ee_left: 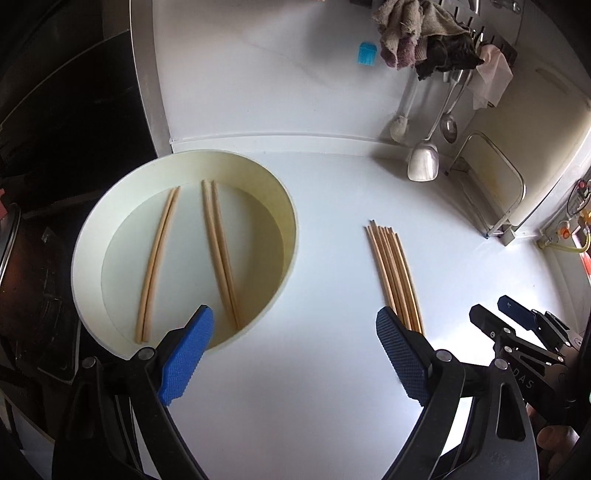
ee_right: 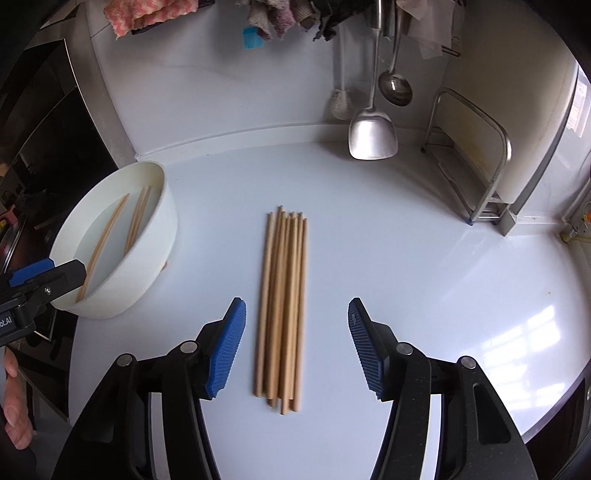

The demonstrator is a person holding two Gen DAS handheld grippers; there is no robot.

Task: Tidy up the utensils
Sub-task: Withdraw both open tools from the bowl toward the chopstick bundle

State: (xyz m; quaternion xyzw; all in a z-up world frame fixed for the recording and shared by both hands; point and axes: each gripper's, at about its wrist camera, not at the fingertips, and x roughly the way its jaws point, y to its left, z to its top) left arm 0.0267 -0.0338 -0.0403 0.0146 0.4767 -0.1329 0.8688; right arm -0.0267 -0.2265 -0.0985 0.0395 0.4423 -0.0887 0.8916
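Observation:
A bundle of several wooden chopsticks [ee_right: 282, 306] lies on the white counter; it also shows in the left wrist view [ee_left: 395, 273]. A round white tub [ee_left: 110, 229] at the left holds two pairs of chopsticks [ee_left: 218, 251]; the tub also shows in the right wrist view [ee_right: 147, 221]. My left gripper [ee_left: 295, 350] is open and empty, above the counter beside the tub's near rim. My right gripper [ee_right: 295, 347] is open and empty, its fingers either side of the bundle's near end, above it.
A metal spatula [ee_right: 373, 129], a ladle [ee_right: 395, 86] and a brush [ee_right: 340, 99] hang at the back wall under cloths [ee_left: 417, 33]. A metal rack [ee_right: 476, 166] stands at the right. A dark stove [ee_left: 55, 147] borders the counter on the left.

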